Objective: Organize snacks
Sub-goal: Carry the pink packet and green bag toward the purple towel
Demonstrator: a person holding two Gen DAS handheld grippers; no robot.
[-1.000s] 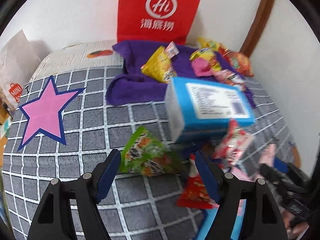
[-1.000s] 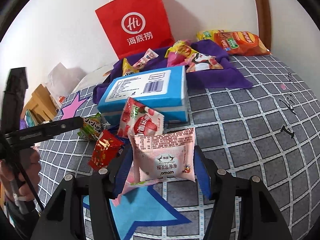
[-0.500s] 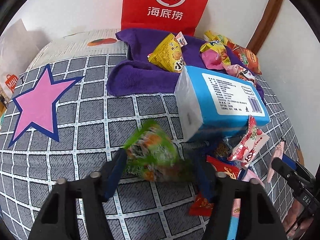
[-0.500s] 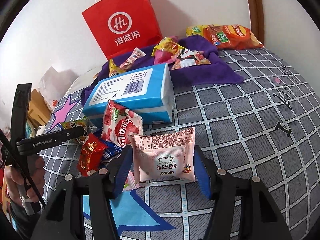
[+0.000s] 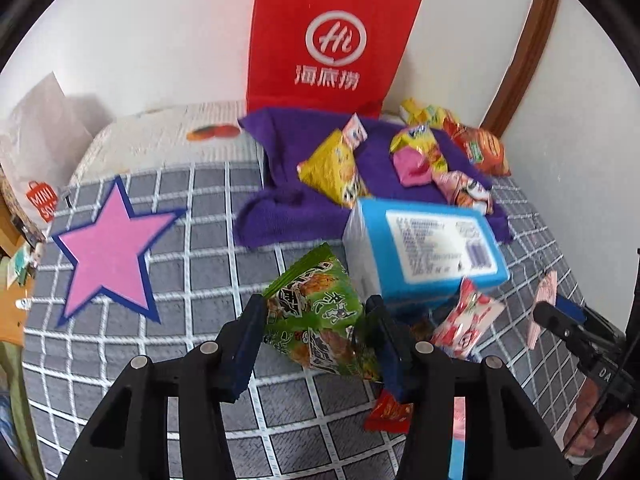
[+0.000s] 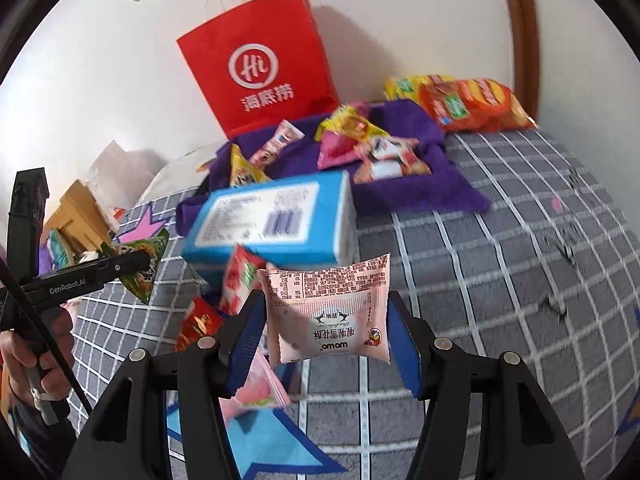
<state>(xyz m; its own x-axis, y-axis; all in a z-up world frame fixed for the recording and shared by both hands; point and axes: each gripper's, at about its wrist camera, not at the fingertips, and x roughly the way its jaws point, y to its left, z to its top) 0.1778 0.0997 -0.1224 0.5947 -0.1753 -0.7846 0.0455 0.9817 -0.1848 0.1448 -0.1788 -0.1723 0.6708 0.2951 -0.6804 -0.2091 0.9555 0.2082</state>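
- Above the grey checked bed cover [image 5: 120,364], the left gripper [image 5: 316,332] holds a crinkled green foil snack packet [image 5: 320,316] lifted clear of the cloth, jaws clamped on its lower sides, its pointed top corner tilted toward the wall.
- From the right wrist view, that same packet [image 6: 146,258] shows at the left edge, held out past the person's left hand [image 6: 36,350], which grips the handle low beside the bed.
- The right gripper [image 6: 326,344] points forward over the bed, its jaws clamped on both side edges of a pale pink printed snack pouch [image 6: 328,316], which is held flat-on, with its print upside down.
- Just beyond both grippers lies a blue-and-white rectangular carton [image 6: 276,216], with a red-and-white strawberry-print packet [image 6: 238,280] leaning at its near side.
- Behind the carton, a rumpled purple towel [image 6: 420,188] carries several yellow, pink and orange packets, and a red paper carrier bag [image 6: 260,60] stands against the wall.
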